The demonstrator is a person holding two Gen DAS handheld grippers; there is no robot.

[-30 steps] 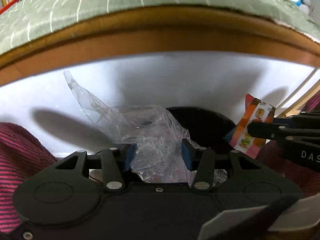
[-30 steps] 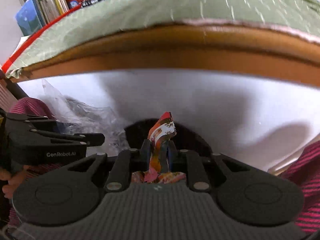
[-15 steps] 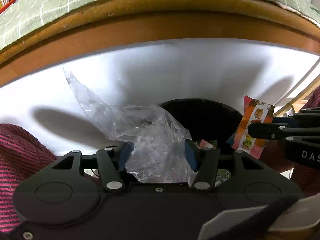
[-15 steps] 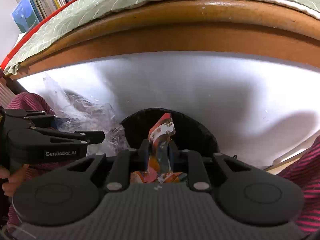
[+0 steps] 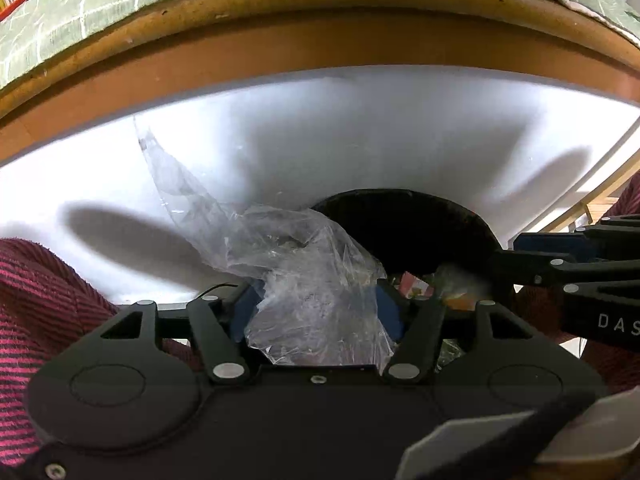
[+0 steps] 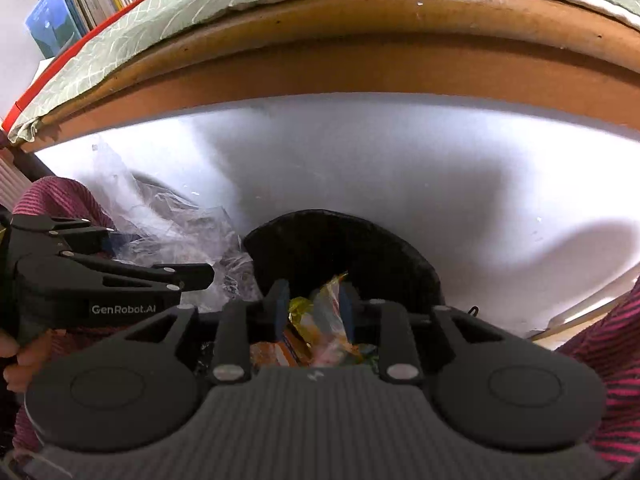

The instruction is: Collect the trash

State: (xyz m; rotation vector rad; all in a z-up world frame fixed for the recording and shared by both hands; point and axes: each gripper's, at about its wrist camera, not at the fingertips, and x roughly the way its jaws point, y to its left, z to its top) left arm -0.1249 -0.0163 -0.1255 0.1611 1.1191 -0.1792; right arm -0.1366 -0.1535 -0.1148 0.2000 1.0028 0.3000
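A: Which step?

B: Dropping trash. The right gripper (image 6: 312, 308), jaws parted, hangs over the black bin (image 6: 340, 248); its wrapper (image 6: 326, 300) sits loose between them, falling, I'd judge.

A: Next?

B: The left gripper (image 5: 318, 304) grips the clear plastic bag (image 5: 304, 276), bin (image 5: 404, 228) at one o'clock: shift over, release.

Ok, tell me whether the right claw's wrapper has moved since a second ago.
Yes. The right claw has opened and the colourful wrapper has slipped lower between its fingers, toward the black bin below.
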